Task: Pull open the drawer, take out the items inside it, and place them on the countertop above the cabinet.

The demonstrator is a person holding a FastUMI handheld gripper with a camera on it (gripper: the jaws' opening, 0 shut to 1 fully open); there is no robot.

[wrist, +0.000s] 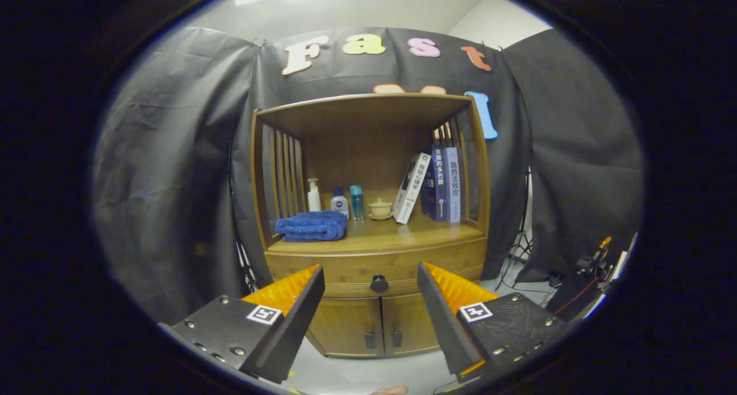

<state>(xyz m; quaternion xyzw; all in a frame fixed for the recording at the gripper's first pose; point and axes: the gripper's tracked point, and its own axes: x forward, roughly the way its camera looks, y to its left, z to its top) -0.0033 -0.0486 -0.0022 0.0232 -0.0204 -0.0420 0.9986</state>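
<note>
I have the gripper [371,280] spread wide and holding nothing, pointed straight at the cabinet [371,326], which stands some way ahead of the fingers. The drawer [345,268] is shut; its dark knob [379,283] sits right between my two fingertips in the view, though well beyond them. So I judge this to be the very first step: the approach to the knob, with nothing pulled yet. What is inside the drawer I cannot tell. The worktop [403,234] above it already carries a folded blue towel [312,226] on the left, small bottles [339,201] and a little lidded cup [380,208] behind it, and leaning books [437,185] on the right, so the bare strip along the front, between towel and books, looks like the place for whatever comes out. Next I would push forward on this line until the knob lies between the fingers, close on it, then draw straight back, level, so the drawer does not bind.
</note>
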